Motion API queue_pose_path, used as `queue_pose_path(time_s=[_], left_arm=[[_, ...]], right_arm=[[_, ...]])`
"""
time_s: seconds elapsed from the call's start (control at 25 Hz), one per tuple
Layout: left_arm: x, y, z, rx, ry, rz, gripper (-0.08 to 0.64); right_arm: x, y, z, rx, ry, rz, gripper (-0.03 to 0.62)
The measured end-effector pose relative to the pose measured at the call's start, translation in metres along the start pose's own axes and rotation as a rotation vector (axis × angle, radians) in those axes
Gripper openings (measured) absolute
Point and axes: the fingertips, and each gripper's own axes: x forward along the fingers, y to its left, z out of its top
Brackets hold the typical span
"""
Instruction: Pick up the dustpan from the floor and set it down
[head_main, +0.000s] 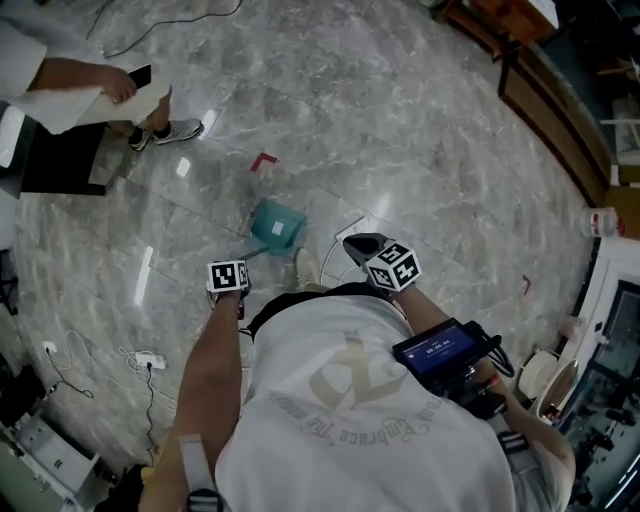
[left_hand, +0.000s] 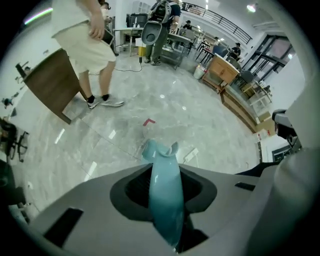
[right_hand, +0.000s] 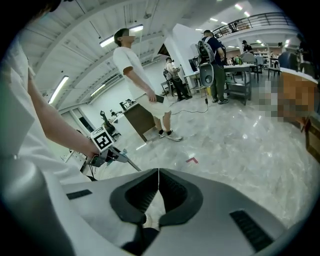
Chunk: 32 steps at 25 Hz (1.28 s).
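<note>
A teal dustpan (head_main: 276, 225) sits on the marble floor just ahead of my feet, its handle running back toward my left gripper (head_main: 243, 268). In the left gripper view the teal handle (left_hand: 163, 192) passes straight between the jaws, which press on it from both sides, and the pan end (left_hand: 159, 150) shows beyond them. My right gripper (head_main: 357, 243) hovers to the right of the dustpan, apart from it. In its own view the right gripper (right_hand: 159, 171) has its tips meeting with nothing held, and the left gripper (right_hand: 107, 155) shows off to the left.
A person (head_main: 150, 110) stands at the upper left beside a dark wooden board (head_main: 60, 155). A red mark (head_main: 263, 160) lies on the floor beyond the dustpan. Cables and a power strip (head_main: 145, 360) lie at the left. A wooden counter (head_main: 545, 85) runs along the upper right.
</note>
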Motion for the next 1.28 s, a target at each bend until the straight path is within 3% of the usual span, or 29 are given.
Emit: queue_pose_path(time_s=[0.24, 0.72, 0.96, 1.28], left_arm=[[-0.027, 0.014, -0.015, -0.043, -0.035, 0.01, 0.106], [-0.082, 0.028, -0.056, -0.064, -0.136, 0.053, 0.106], [-0.106, 0.039, -0.097, -0.165, -0.208, 0.066, 0.106], [-0.151, 0.053, -0.154, -0.269, -0.279, 0.107, 0.107]], right_arm=[[0.003, -0.001, 0.008, -0.011, 0.019, 0.014, 0.018], [0.059, 0.045, 0.023, -0.155, 0.094, 0.172, 0.018], [0.085, 0.071, 0.024, -0.225, 0.134, 0.223, 0.018], [0.105, 0.14, 0.031, -0.323, 0.156, 0.304, 0.018]])
